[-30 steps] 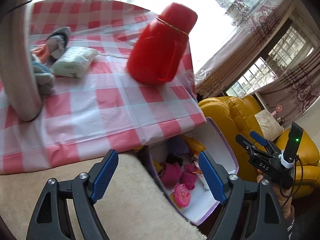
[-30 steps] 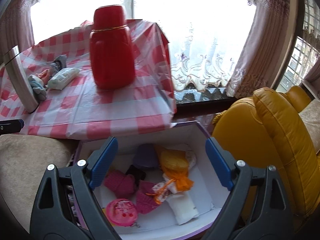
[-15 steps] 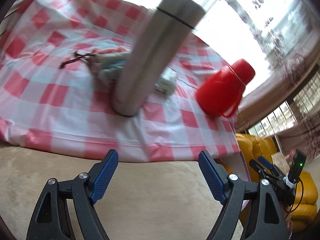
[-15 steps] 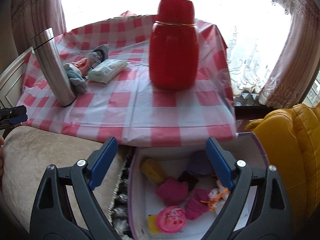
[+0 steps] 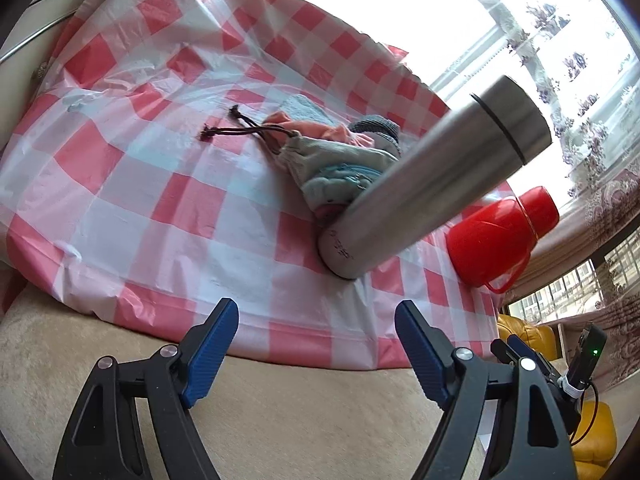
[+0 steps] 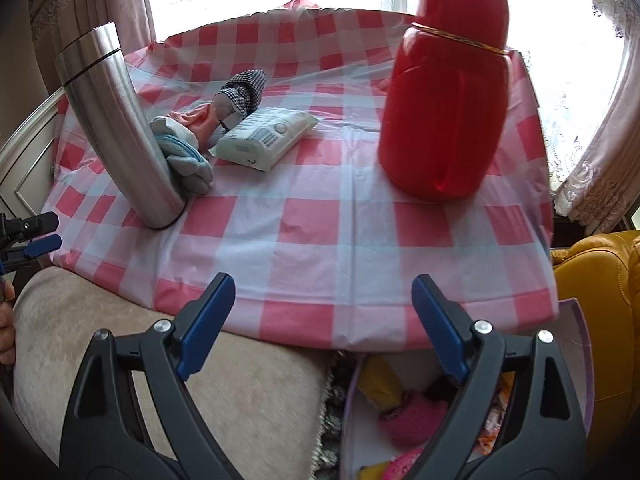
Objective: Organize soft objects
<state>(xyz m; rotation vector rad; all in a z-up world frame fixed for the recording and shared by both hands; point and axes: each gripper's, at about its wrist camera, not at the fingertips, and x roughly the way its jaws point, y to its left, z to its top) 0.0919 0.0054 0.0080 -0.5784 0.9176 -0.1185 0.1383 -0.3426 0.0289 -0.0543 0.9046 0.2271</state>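
Observation:
A pile of soft items lies on the checked table: a grey drawstring pouch [image 5: 320,152], pink cloth [image 5: 316,128], a light blue sock [image 6: 188,160] and a checked sock [image 6: 242,88]. A white tissue pack [image 6: 264,136] lies beside them. A purple-rimmed box [image 6: 576,344] below the table edge holds pink and yellow soft items [image 6: 412,416]. My left gripper [image 5: 316,340] is open and empty, in front of the table edge. My right gripper [image 6: 320,320] is open and empty, above the box and table edge.
A steel flask [image 5: 424,188] stands right in front of the pile; it also shows in the right wrist view [image 6: 116,128]. A red jug [image 6: 444,92] stands at the table's right. A beige cushion [image 6: 220,392] lies below the table, a yellow armchair [image 6: 592,268] at right.
My left gripper has swung left from the box to face the table and soft pile. My right gripper has lifted from over the box toward the table. Both stayed open.

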